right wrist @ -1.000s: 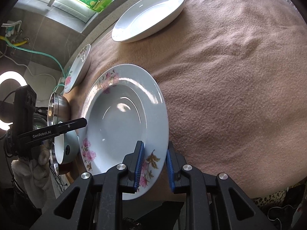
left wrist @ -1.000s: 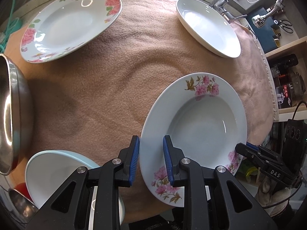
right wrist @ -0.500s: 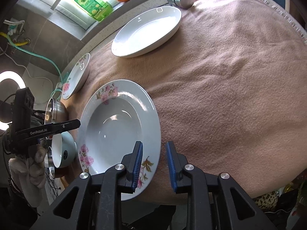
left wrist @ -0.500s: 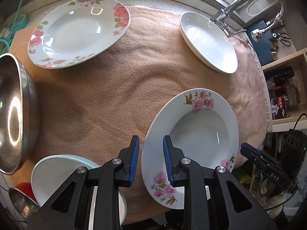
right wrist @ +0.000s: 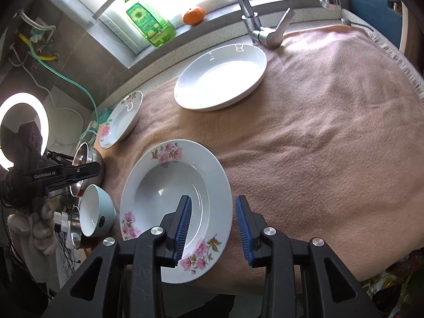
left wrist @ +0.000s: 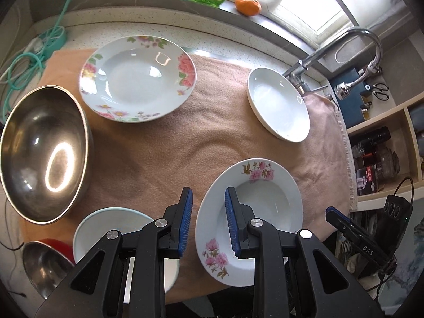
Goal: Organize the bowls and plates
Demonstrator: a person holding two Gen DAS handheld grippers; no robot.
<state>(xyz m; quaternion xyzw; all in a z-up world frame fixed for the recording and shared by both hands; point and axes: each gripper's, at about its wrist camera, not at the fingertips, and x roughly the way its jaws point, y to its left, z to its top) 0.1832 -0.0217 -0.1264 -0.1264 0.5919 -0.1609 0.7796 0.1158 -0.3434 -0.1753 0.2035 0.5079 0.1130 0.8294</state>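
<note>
White plate (right wrist: 169, 188) with pink flowers, plain white plate (right wrist: 221, 76), peach cloth (right wrist: 318, 132), steel bowl (left wrist: 43, 153), green bottle (right wrist: 148, 25)

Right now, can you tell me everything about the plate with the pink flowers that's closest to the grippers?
The plate with pink flowers is round and deep, glossy white like glazed china, with a wide rim carrying three sprays of pink blossoms and brownish-green leaves. It is empty and looks clean, lying flat and right way up on the pinkish-brown cloth near the front edge. The right gripper hangs above its rim, jaws just opened, not gripping it. The left gripper hovers over its other edge without holding it.
</note>
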